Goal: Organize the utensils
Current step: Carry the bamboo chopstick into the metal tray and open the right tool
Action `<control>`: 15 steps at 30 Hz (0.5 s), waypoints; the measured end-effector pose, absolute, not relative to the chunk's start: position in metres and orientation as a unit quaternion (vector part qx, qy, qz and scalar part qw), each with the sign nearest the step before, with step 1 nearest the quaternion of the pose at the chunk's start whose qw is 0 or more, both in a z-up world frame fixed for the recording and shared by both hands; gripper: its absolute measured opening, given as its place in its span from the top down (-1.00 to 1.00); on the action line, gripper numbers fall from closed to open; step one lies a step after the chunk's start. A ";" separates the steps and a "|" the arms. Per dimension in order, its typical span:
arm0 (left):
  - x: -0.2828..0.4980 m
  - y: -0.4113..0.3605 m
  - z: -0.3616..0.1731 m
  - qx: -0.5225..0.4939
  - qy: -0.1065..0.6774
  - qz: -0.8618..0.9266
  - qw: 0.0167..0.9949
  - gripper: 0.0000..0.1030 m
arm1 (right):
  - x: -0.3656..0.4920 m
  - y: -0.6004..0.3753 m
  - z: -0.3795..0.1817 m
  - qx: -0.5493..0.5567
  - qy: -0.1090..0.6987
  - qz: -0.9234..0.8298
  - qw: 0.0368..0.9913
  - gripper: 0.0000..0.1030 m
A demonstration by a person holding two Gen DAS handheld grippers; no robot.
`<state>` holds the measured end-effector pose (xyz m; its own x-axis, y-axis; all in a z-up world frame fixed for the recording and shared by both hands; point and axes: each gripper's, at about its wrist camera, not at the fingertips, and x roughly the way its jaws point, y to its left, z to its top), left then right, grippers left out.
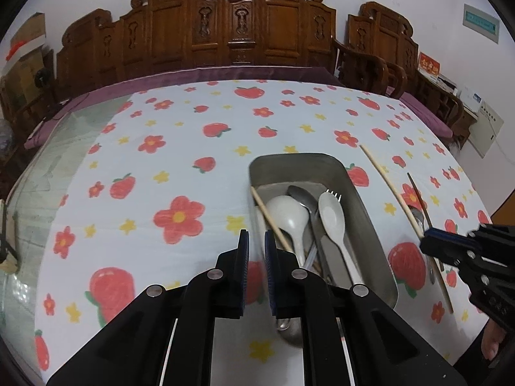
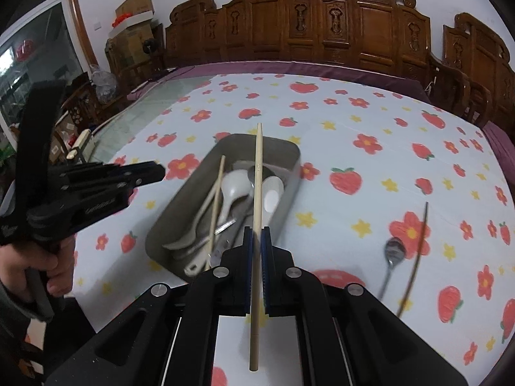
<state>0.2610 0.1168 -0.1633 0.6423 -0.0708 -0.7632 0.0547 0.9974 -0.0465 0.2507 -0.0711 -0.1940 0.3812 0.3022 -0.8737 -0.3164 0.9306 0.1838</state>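
Clamped between the pads of the right tool (image 2: 256, 241), a pale chopstick (image 2: 257, 193) runs lengthwise straight ahead, its far end over the metal tray (image 2: 291, 151) just beyond. Its long axis roughly matches the tray's length, so lowering it in looks like the next move. The left tool (image 1: 256, 241) hangs beside the tray's near-left edge, jaws slightly parted, holding nothing. A metal spoon (image 2: 394, 251) and a dark chopstick (image 2: 418, 241) lie on the surface, right of the tray.

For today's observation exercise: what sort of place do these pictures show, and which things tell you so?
Probably a home dining room: carved dark wooden chairs ring a large table under a strawberry-and-flower printed cloth, and a rectangular metal tray on the table holds spoons and chopsticks.
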 end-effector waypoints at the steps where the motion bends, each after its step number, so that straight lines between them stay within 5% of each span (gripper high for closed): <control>1: 0.258 0.121 -0.161 -0.010 0.420 -0.033 0.907 0.83 | 0.253 -0.069 -0.195 -0.004 0.524 0.187 0.831 0.88; 15: 0.234 0.149 -0.148 -0.018 0.408 -0.025 0.912 0.83 | 0.279 -0.031 -0.215 0.012 0.531 0.201 0.823 0.88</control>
<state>0.2340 0.1486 -0.1483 0.6658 -0.0602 -0.7437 0.0312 0.9981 -0.0528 0.2790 -0.0306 -0.2150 0.3551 0.3431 -0.8696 -0.3179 0.9191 0.2329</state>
